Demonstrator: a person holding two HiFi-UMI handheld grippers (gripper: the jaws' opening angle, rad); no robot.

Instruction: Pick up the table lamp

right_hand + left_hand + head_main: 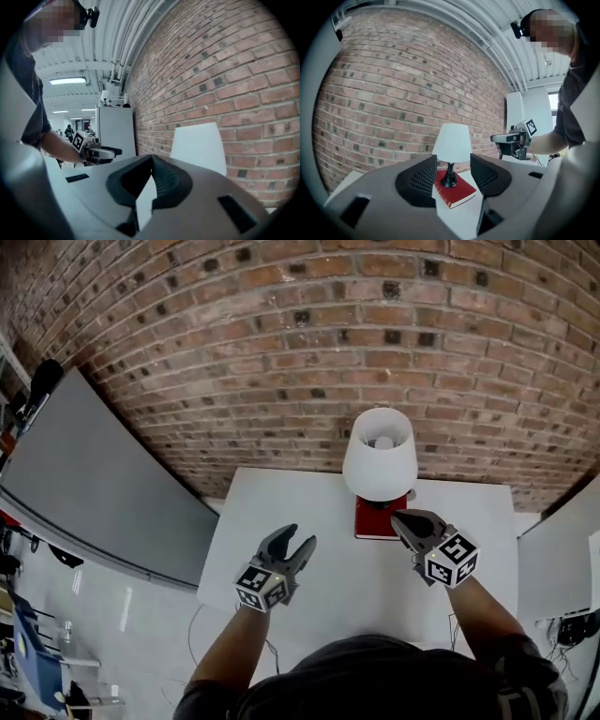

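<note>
The table lamp (379, 454) stands on a red book (373, 523) at the far side of the white bench (281, 549), close to the brick wall (281, 352). It looks light but top-heavy. The white shade (452, 143) would probably dent or tilt, so the stiff dark stem (450, 168) just above the base seems the safer hold. The left gripper (300, 537) is released and empty, well short of the lamp. The right gripper (398, 518), near the lamp's right side, is clenched on nothing.

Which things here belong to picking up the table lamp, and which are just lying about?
For the job: table lamp; left tongs, open; right tongs, shut.
Just lying about: red book under the lamp; white table; grey panel; brick wall.
</note>
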